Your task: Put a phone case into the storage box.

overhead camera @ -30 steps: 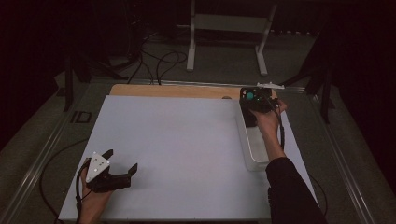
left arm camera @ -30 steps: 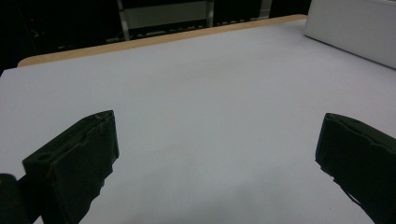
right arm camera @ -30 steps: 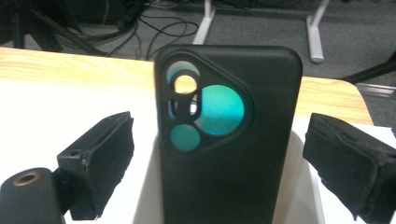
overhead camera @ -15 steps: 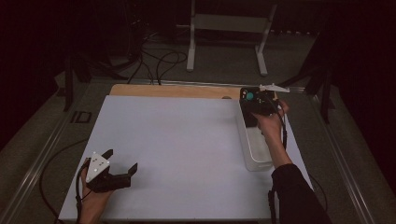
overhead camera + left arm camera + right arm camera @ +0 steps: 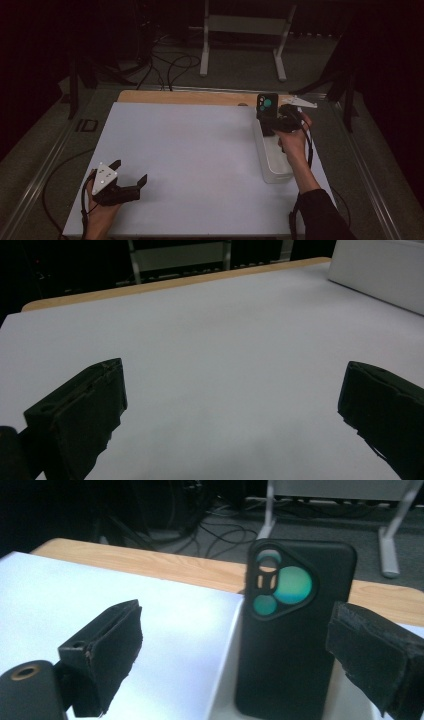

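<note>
A black phone case (image 5: 266,111) (image 5: 292,630) with a teal-backed camera cutout stands upright at the far end of a white tray (image 5: 274,167) (image 5: 225,680). My right gripper (image 5: 278,121) (image 5: 237,630) is at that end of the tray, open, with its jaws wide on either side of the case. The left jaw is clear of the case; the right jaw sits close to its right edge. My left gripper (image 5: 130,171) (image 5: 232,405) rests low at the near left of the white mat (image 5: 195,150), open, with nothing between its jaws.
A wooden table edge (image 5: 190,96) (image 5: 165,565) runs behind the mat. In the left gripper view the tray (image 5: 380,270) shows at the upper right. Cables and a white stand (image 5: 240,30) are on the floor beyond the table.
The right hand and gripper have shifted slightly by the upright case. The left gripper has stayed still.
</note>
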### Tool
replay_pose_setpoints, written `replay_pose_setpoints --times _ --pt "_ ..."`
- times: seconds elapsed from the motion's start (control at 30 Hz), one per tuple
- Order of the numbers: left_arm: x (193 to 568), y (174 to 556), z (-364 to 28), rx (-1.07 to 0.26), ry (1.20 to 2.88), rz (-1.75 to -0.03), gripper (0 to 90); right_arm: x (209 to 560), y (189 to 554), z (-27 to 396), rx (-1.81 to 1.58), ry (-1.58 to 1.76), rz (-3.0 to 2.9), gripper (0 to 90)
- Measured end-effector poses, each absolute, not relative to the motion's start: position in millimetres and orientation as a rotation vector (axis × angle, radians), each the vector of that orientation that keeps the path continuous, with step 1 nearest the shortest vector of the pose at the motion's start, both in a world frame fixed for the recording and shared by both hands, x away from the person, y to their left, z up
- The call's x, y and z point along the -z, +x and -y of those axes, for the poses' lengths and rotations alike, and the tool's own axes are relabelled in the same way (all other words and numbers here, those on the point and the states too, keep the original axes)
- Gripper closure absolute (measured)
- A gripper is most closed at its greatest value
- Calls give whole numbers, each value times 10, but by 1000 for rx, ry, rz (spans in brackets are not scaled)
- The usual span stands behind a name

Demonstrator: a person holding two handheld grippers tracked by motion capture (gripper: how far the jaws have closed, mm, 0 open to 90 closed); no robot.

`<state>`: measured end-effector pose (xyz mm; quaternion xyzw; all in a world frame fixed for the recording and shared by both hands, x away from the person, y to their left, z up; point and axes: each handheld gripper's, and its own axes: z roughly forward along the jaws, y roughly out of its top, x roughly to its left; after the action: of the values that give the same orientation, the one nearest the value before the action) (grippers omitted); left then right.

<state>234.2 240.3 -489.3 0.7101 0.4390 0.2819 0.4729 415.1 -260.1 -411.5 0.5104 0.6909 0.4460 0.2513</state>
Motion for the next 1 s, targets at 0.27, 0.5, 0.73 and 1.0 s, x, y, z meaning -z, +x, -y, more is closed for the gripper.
replay_pose_setpoints --times 0.27,0.5,0.73,1.0 --pt "4891 2343 -2400 -692 1737 -1075 1 4132 3907 2563 -1282 1338 -1912 76" --pt "4888 2342 -2401 -692 1736 -1075 1 4184 3682 2567 -1300 1300 -1911 76" --pt "4882 2339 -2401 -691 1735 -1074 1 4261 3408 2599 -1307 1304 -1908 76" --pt "4863 2335 -2408 -689 1719 -1074 1 4336 3113 2610 -1299 1217 -1909 77"
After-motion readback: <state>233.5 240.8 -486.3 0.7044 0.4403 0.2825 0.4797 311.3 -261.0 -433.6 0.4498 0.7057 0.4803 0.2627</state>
